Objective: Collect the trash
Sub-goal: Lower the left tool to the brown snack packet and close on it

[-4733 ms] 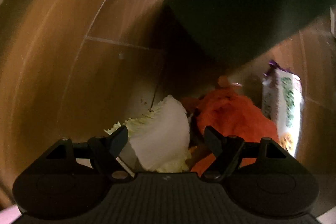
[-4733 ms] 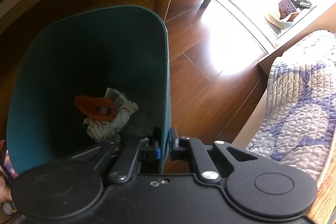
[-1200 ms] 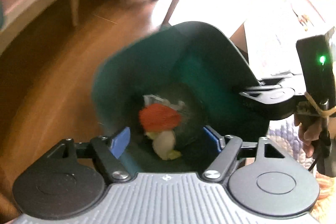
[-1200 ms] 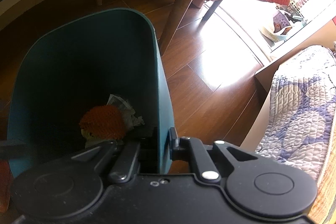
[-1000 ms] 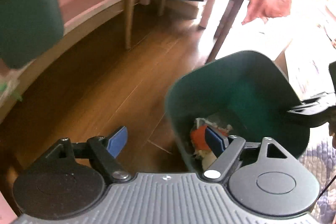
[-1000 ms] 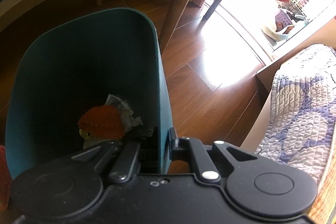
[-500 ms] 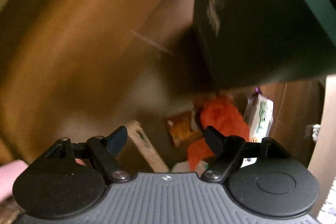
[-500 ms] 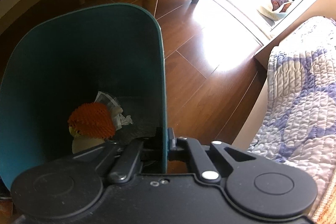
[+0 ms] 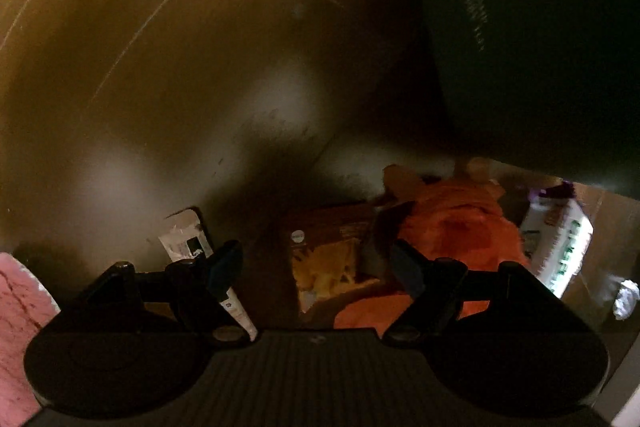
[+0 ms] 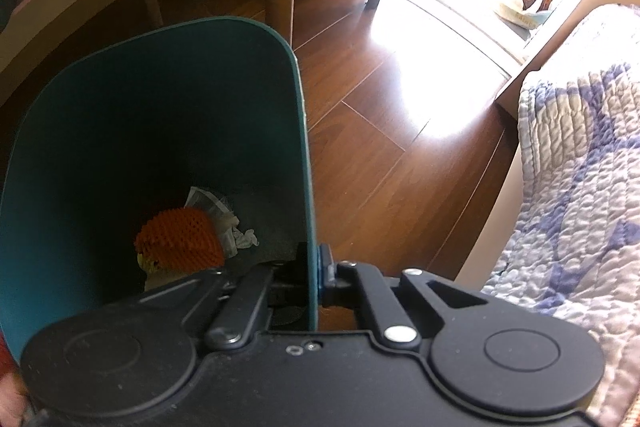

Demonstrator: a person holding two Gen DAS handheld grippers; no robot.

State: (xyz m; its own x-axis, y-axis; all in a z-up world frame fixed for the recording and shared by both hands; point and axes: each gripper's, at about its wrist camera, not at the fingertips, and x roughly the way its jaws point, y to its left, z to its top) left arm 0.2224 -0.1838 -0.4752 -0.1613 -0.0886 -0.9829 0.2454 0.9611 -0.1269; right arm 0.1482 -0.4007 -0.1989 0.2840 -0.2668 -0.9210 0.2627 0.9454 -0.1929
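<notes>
My right gripper (image 10: 314, 277) is clamped on the teal bin's (image 10: 160, 131) near wall. My left gripper (image 9: 316, 263), fingers spread and empty, hovers over a flat snack packet (image 9: 332, 259) on the floor: light, crinkly, probably slippery, so I'd pinch its edge.

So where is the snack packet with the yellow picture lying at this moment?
In the left wrist view the snack packet lies on the wooden floor between the open left tongs, with the orange bag to its right and a small sachet to its left.
</notes>
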